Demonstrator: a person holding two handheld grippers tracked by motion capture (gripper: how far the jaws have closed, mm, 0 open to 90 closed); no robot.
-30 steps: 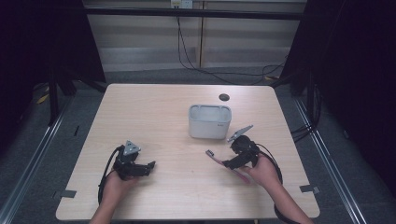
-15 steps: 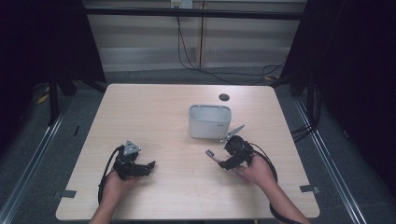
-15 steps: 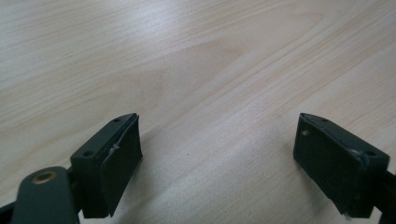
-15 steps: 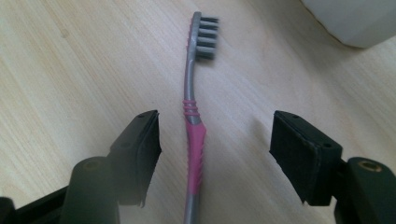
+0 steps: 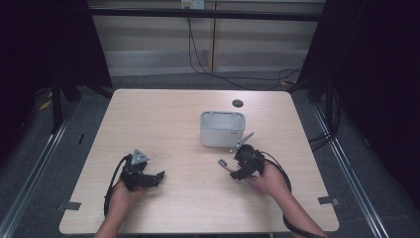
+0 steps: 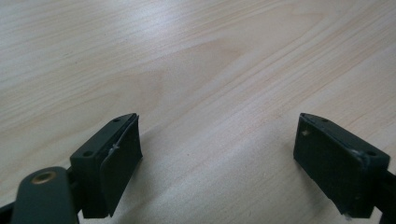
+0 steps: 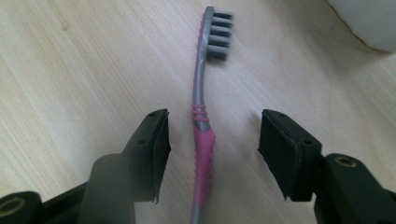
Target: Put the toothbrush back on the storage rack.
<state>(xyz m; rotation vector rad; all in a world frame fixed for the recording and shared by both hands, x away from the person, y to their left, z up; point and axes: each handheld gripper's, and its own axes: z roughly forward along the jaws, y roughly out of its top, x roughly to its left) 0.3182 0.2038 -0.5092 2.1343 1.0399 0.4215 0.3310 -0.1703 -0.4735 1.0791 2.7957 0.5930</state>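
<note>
One white container (image 5: 222,129) just beyond toothbrush (image 7: 202,121), small dark disc (image 5: 237,103) farther off

The toothbrush (image 7: 204,140) handle end is cut off by the right gripper view's bottom edge, and the white container (image 7: 369,21) by its top-right corner.

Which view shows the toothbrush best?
Right gripper view: the toothbrush lies lengthwise between the right gripper fingers, which have just been closing but aren't touching it; grey bristles and pink handle are clear. In the high view it is a small pink sliver by that gripper.
</note>
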